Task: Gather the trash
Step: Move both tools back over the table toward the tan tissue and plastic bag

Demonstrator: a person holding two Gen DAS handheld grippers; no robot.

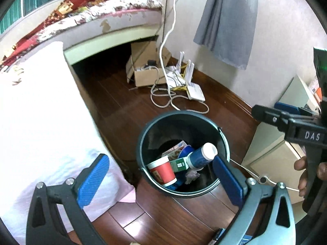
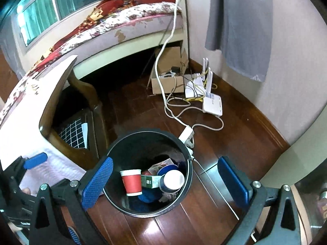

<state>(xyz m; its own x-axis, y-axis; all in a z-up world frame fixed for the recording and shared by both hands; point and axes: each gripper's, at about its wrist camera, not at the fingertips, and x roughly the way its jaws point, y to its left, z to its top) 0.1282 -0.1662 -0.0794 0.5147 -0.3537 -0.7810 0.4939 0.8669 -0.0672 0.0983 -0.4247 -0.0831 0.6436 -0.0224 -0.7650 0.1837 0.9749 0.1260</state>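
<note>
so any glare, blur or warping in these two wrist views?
Left wrist: strong fisheye bend, white bedding blown out, trash bin contents sharp. Right wrist: same bend, window glaring teal, slight softness at edges, sheen on the wooden floor.

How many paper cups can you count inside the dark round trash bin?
1. A red paper cup with a white rim lies tilted in the dark round trash bin, beside a green carton. Others may be hidden beneath.
</note>
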